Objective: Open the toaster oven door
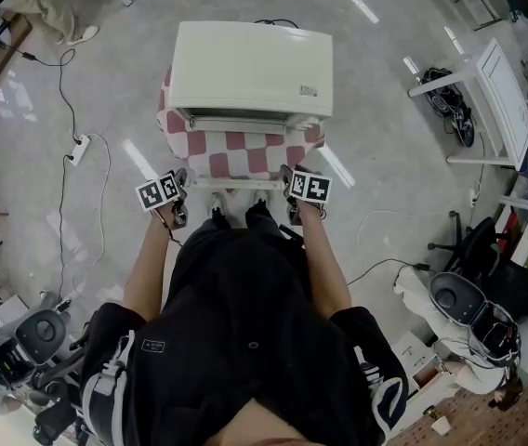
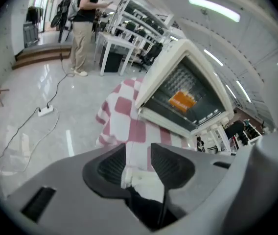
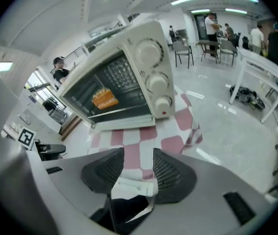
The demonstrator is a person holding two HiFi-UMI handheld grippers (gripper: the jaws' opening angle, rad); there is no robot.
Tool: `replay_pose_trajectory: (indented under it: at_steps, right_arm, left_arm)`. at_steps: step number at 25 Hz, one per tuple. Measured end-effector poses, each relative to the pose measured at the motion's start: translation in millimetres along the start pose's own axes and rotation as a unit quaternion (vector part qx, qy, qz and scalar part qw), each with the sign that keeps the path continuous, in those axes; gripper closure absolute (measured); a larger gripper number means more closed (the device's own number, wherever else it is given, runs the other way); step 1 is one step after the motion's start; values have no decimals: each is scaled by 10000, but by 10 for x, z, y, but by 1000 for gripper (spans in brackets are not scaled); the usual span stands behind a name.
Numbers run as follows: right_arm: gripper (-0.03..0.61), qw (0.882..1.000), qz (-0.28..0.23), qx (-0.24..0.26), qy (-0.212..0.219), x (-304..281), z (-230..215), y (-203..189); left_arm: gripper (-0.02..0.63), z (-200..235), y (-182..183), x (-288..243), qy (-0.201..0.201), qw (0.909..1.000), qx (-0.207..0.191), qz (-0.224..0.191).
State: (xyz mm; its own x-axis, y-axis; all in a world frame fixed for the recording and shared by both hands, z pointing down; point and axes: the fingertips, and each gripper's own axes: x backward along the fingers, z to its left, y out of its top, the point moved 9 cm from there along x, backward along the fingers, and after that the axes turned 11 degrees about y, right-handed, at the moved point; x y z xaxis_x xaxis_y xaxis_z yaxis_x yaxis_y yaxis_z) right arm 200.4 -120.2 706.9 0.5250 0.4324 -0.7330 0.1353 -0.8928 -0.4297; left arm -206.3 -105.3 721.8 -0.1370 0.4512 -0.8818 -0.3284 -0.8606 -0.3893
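Toaster oven [image 1: 250, 68] stands on a small table draped in a red-and-white checked cloth [image 1: 245, 151], directly ahead of the person and above both grippers in the head view. Its glass door [image 3: 107, 99] sits shut against the front, with the handle bar [image 3: 124, 110] running along the door's lower part. Three knobs [image 3: 156, 82] are stacked on the panel to the right of the door. An orange item [image 3: 104, 99] is visible behind the glass.

Left gripper [image 1: 173, 193] is held at the near left corner of the table, short of the oven. Its own view shows the two pads [image 2: 110, 164] apart, with only checked cloth and a white edge of the table seen through the gap; nothing is gripped.

Right gripper [image 1: 299, 191] is held at the near right corner, likewise clear of the oven. Its pads [image 3: 171, 173] stand wide apart and hold nothing.

A power strip [image 1: 78, 149] and cable lie on the floor to the left
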Motion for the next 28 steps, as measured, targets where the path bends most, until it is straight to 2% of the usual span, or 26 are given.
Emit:
replay_pose_trajectory:
  at_steps: [1,3,5,8,13,16,18,19,21,28]
  right_arm:
    - [376,9996,-154,216,28,67,83,83]
    - [400,9970,-454,619,82,205,260,229]
    - [435,9921,-791,971,120,337,450,356]
    - [481,9805,-1390,1381,137,532,730,551]
    - [526,9573,-2200,1871,149,915,1139,787]
    - [537,9429,-2515,2179,124,1090,1354,841]
    - [540,9357,-2650,2326,114,1161,1449,824]
    - [541,9333,-2697,2366,110,1186,1484,797]
    - [541,9304,-2761,2408,103,1212,1547,728]
    - [552,9298,-2749,2440,199,1232,1640,580]
  left_arm:
    - [450,-87,106,93,-166,9991,-97,-380]
    - [465,-284,298,300,-591,9910,-214,-1182]
    - [510,-500,473,544,-908,9767,-424,-1896]
    - [563,-829,720,946,-1047,9484,-971,-2831]
    - [598,-1298,909,1600,-1378,9042,-1484,-3761]
    - [598,-1494,911,1939,-1381,8777,-1758,-4238]
    - [600,-1593,884,2098,-1332,8642,-1863,-4480]
    - [600,-1627,862,2153,-1305,8599,-1890,-4559]
    - [600,-1658,811,2209,-1269,8571,-1906,-4615]
    - [600,-1673,623,2140,-1257,8707,-1935,-4344]
